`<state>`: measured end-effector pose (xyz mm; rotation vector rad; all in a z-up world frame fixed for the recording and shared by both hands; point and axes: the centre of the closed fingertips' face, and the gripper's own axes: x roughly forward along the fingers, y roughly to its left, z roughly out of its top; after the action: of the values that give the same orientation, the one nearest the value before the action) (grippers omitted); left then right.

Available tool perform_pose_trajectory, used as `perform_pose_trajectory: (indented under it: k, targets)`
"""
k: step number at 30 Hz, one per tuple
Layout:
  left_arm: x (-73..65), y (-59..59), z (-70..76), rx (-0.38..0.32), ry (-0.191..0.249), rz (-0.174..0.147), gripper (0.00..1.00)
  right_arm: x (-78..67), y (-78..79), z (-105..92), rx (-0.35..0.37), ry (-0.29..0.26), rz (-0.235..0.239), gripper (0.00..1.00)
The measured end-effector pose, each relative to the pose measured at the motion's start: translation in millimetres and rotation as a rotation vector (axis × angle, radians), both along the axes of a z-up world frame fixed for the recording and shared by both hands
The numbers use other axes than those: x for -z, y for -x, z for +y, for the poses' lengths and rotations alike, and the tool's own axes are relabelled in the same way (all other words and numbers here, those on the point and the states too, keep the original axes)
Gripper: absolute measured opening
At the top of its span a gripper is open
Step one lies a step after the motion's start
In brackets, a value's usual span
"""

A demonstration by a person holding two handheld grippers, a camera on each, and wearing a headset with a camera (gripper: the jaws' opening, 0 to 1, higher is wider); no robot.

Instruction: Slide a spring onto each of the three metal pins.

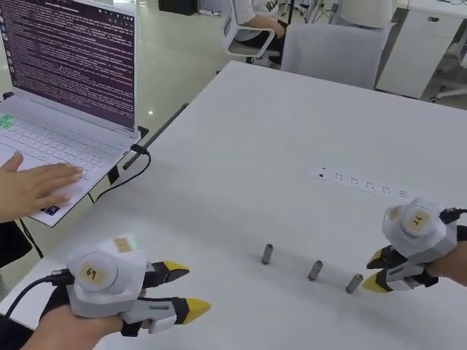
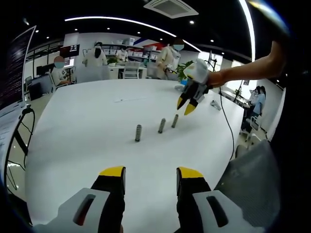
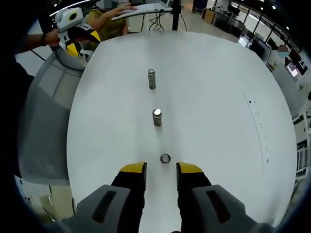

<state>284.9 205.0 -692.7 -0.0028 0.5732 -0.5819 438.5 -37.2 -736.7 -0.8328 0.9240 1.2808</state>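
Far off to the left of the left claw [image 1: 191,288], an open laptop [image 1: 69,80] sits at the edge of the white table [image 1: 255,124]. A bare hand [image 1: 33,191] lies flat on its keyboard and a black cable [image 1: 139,162] runs from its side. The left claw is low over the near edge of the table, gripped in a person's hand. Its two yellow-tipped jaws stand wide apart with nothing between them, and in the left gripper view bare tabletop fills the gap.

Ahead and to the right of that claw, well apart from its tips, three springs stand in a slanting row. The first spring [image 1: 268,253] is the one nearest the left claw; it stands upright with its coils plain to see. The middle spring [image 1: 315,270] comes next, and in the right gripper view it has a bright solid cap at its top. The last spring [image 1: 354,283] stands just ahead of the right claw [image 1: 373,271]. It is in line with the gap between that claw's jaws but outside them, and from above it looks like a small open ring. Whether a pin runs inside the first and last springs cannot be told.

The right claw's jaws are parted, less widely than the left claw's, and they grasp nothing. In the left gripper view its yellow tips point down at the far end of the row. Beyond the right claw, farther across the table, lies a white power strip [image 1: 361,182].
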Motion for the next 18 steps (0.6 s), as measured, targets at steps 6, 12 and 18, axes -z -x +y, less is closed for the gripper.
perform_pose_trajectory:
  k: [6, 12, 18]
  targets:
    - [-0.9, -1.1, -2.7, 0.011, 0.004, -0.002, 0.36, -10.4, 7.6, -6.9, 0.099, -0.08, 0.001, 0.24]
    - [-2.6, -1.6, -4.5, 0.017, 0.009, -0.004, 0.36, -11.6, 16.2, -18.1, 0.175, -0.133, 0.01, 0.27]
    - [-4.0, -4.0, -3.6, 0.022, 0.011, -0.008, 0.36, -17.7, 21.9, -22.6, 0.267, -0.21, 0.014, 0.29]
